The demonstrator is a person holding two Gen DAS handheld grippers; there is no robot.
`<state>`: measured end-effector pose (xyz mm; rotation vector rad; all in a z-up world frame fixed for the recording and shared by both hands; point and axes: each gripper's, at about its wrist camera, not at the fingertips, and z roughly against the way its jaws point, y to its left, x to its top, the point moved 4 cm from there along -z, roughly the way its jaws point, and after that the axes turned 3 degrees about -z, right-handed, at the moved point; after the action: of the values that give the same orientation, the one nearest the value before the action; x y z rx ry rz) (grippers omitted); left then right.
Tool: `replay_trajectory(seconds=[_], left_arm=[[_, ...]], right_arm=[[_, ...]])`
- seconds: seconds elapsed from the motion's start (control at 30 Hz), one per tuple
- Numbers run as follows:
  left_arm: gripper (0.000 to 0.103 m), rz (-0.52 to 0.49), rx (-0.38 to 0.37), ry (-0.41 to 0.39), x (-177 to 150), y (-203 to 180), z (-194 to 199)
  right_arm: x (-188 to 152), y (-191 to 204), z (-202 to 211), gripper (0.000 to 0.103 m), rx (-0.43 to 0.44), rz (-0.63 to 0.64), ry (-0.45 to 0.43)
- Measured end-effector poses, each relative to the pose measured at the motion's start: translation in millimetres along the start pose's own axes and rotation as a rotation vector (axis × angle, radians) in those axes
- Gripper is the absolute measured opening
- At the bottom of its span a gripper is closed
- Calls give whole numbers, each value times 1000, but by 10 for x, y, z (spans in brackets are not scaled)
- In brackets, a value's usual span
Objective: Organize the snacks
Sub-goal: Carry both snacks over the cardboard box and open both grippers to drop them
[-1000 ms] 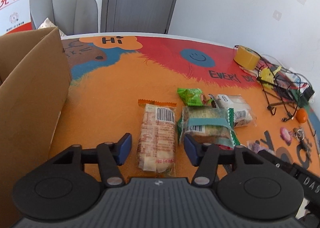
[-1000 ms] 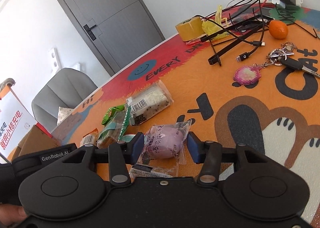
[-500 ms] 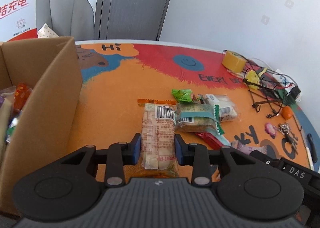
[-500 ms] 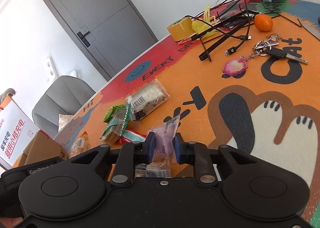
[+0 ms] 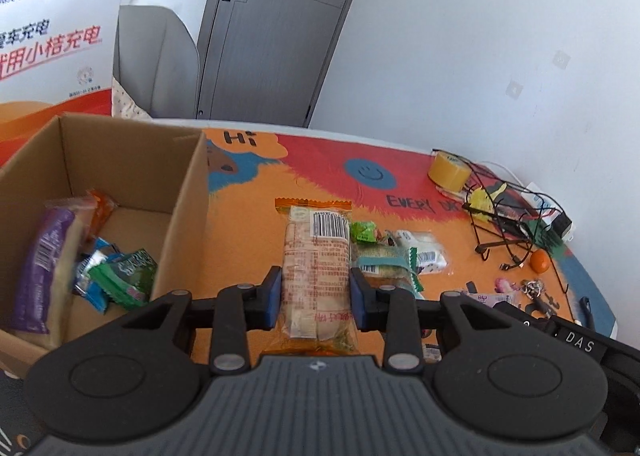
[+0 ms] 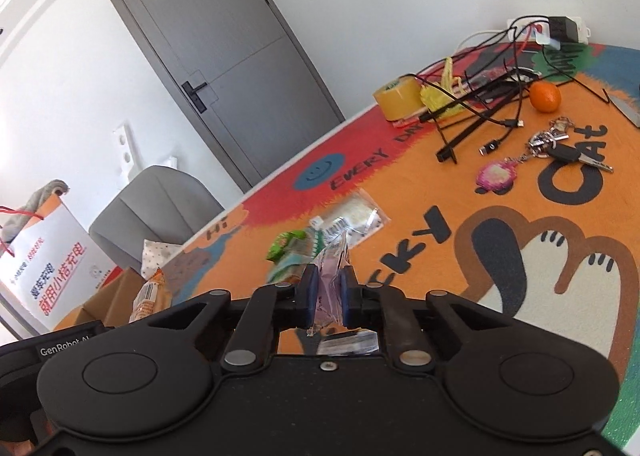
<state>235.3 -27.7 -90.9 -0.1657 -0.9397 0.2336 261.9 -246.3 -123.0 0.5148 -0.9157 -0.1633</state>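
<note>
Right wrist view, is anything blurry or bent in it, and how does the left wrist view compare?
Right wrist view: the purple snack packet pinched in the right tool is smeared by blur, the door leans and bows with fisheye distortion, light is bright and even. Left wrist view: sharper, the barcode on the long snack packet in the left tool is clear; the cardboard box edges curve.
</note>
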Motion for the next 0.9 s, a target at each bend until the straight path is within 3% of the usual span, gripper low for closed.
replay_trajectory(seconds=[0.37, 0.9], left_arm=[[33, 10, 0, -65, 158, 208, 375], [33, 64, 64, -144, 422, 845, 822]], right_arm=[[12, 421, 131, 13, 54, 40, -18], [-59, 1254, 56, 13, 141, 146, 7]])
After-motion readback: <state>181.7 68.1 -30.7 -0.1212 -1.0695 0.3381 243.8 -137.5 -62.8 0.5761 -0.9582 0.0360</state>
